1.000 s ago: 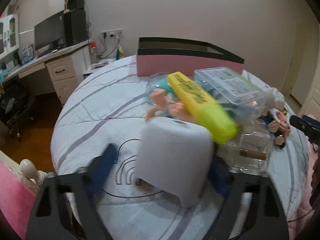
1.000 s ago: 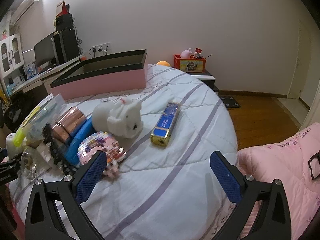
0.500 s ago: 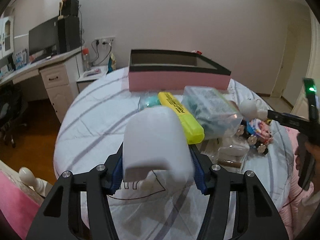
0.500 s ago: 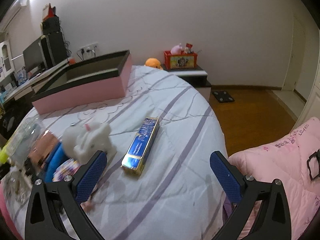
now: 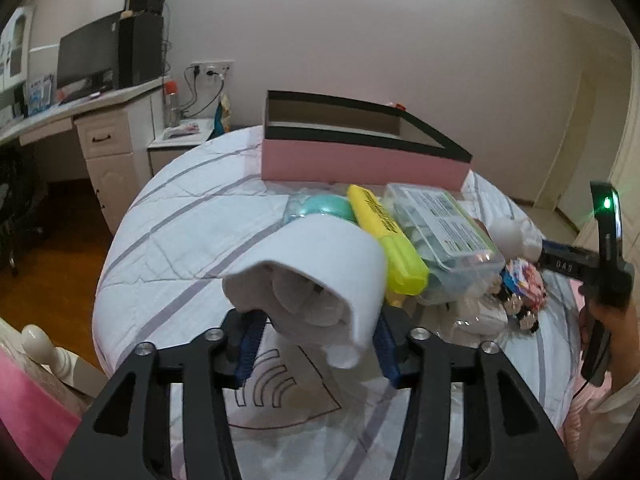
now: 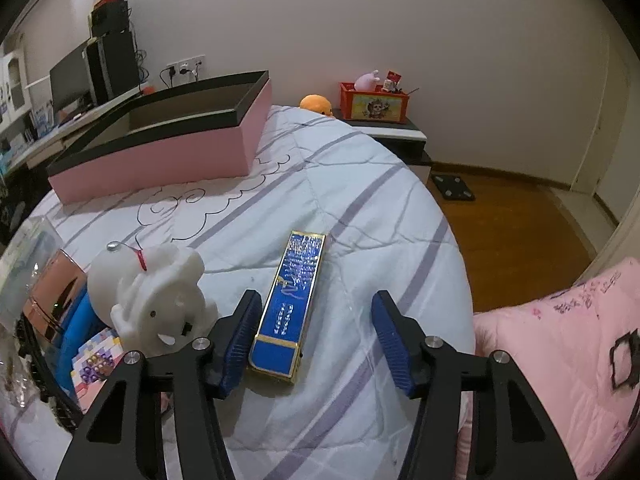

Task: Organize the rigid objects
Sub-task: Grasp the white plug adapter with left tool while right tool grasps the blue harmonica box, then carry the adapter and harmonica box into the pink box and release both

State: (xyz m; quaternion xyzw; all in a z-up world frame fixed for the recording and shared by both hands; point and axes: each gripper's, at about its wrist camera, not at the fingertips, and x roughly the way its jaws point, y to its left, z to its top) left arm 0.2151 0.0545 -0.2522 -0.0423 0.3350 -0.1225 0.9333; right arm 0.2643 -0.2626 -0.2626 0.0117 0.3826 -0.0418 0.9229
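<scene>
My left gripper [image 5: 318, 344] is shut on a white rounded hollow object [image 5: 320, 264] and holds it above the striped bedspread. Behind it lie a yellow highlighter [image 5: 384, 240], a clear plastic container [image 5: 444, 232] and a teal ball [image 5: 320, 208]. A pink box with a black rim [image 5: 360, 164] stands open at the back. My right gripper [image 6: 316, 340] is closing around the near end of a blue and gold box [image 6: 294, 304]. Its left pad is close beside the box and its right pad stands well apart. A white elephant figurine [image 6: 148, 292] stands just to the left.
In the right wrist view the pink box [image 6: 160, 152] fills the back left, and a copper packet [image 6: 56, 300] and small colourful items crowd the left edge. A pink quilt [image 6: 560, 340] lies at right. An orange crate [image 6: 374, 104] sits on a nightstand beyond the bed. A desk [image 5: 100, 120] stands at left.
My left jaws closed onto the white object, which now tilts back toward the camera. My right gripper moved over the blue and gold box, and its jaws narrowed from wide open.
</scene>
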